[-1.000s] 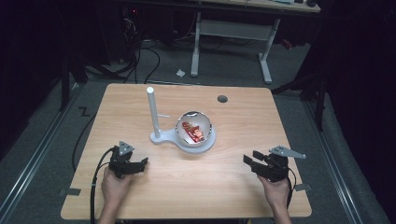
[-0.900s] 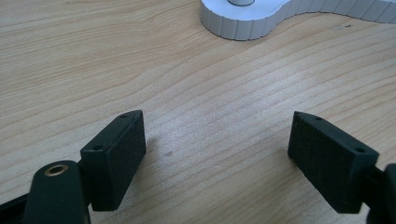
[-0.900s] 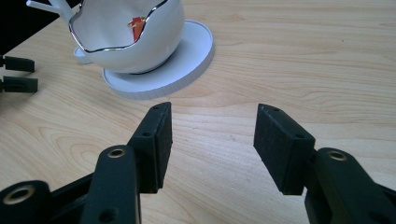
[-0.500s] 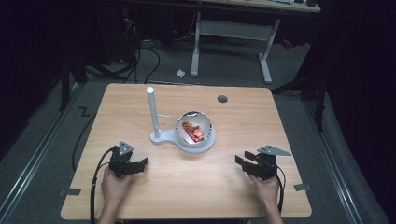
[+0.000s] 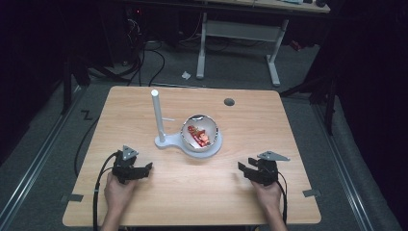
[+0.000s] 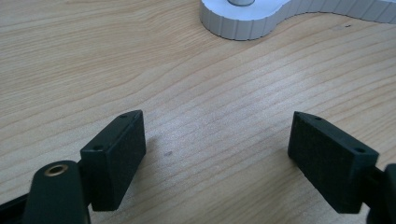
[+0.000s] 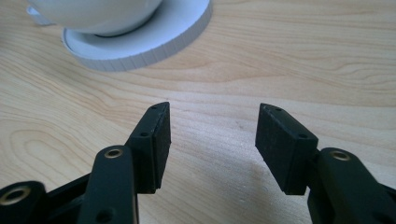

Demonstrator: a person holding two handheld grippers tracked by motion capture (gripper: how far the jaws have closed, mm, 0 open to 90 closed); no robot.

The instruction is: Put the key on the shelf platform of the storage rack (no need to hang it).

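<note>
Fingers on both grippers stand apart with nothing between them: the left gripper point(image 5: 144, 169) rests low on the surface point(image 5: 288, 125) at the near left, and the right gripper point(image 5: 244, 169) sits at the near right, each held by a hand point(image 5: 118, 192) coming in from the near edge. Between and beyond them, near the middle of the surface, stands the white stand point(image 5: 166, 142), a flat ribbed base with an upright post point(image 5: 157, 113) at its left end and a rounded bowl point(image 5: 199, 134) seated on its right end; red pieces point(image 5: 198, 135) lie inside the bowl, too small to name.

Judging from this, the risk lies in the approach. The bowl looks smooth and curved, so fingers closing on its wall could slip off or tip it off the base and spill the contents. A reach from the left could also knock the tall post, which would drag the whole stand.

Light wood grain covers the surface, with a round hole point(image 5: 229, 102) near the far edge. Around it the room is dim: grey floor, trailing cables point(image 5: 144, 62), and the white legs of another desk point(image 5: 238, 36) behind.
</note>
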